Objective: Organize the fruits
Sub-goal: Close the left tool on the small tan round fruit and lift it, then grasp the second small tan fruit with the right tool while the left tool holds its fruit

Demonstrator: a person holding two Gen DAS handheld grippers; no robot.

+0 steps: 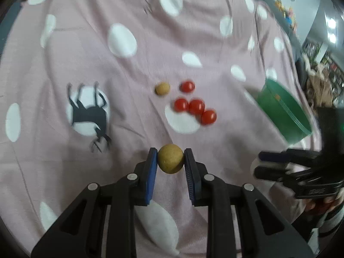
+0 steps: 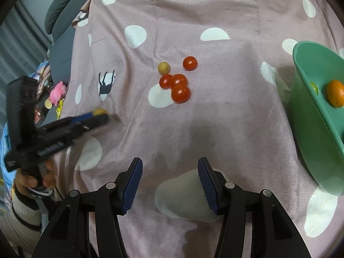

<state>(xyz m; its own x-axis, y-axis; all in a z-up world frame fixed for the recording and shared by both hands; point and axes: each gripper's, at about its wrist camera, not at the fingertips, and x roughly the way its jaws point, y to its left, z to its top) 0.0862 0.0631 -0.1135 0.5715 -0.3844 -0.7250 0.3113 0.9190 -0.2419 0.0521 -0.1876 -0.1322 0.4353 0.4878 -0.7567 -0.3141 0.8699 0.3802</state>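
Far to the left of the left gripper's point(image 1: 171, 161) fingers point(image 1: 151, 172), a dark deer figure point(image 1: 90, 116) is printed on the pink spotted blanket point(image 1: 129, 68). Between the blue pads a tan round fruit point(image 1: 171, 158) is clamped, touched on both sides near the fingertips and held clear of the cloth. Ahead of these fingers, a second tan fruit point(image 1: 162, 88) is seen on the blanket, and just to its right four red tomatoes point(image 1: 194, 105) are gathered: one apart at the top, three touching in a row below it. Further right, beyond the fingertips, a green bowl point(image 1: 283, 116) is seen tilted.

In the right wrist view, the left gripper is seen at the far left, blurred, with a yellowish fruit at its tip. The right gripper point(image 2: 169, 172) is held with its fingers point(image 2: 132, 185) spread apart, nothing between them but blanket. The small tan fruit point(image 2: 163, 67) and the tomatoes point(image 2: 177, 83) lie well ahead of the fingertips, slightly left of the gap's centre. To the right of the fingers, the green bowl point(image 2: 309, 111) is found, with an orange fruit point(image 2: 335, 93) and a greenish fruit point(image 2: 314, 88) inside.
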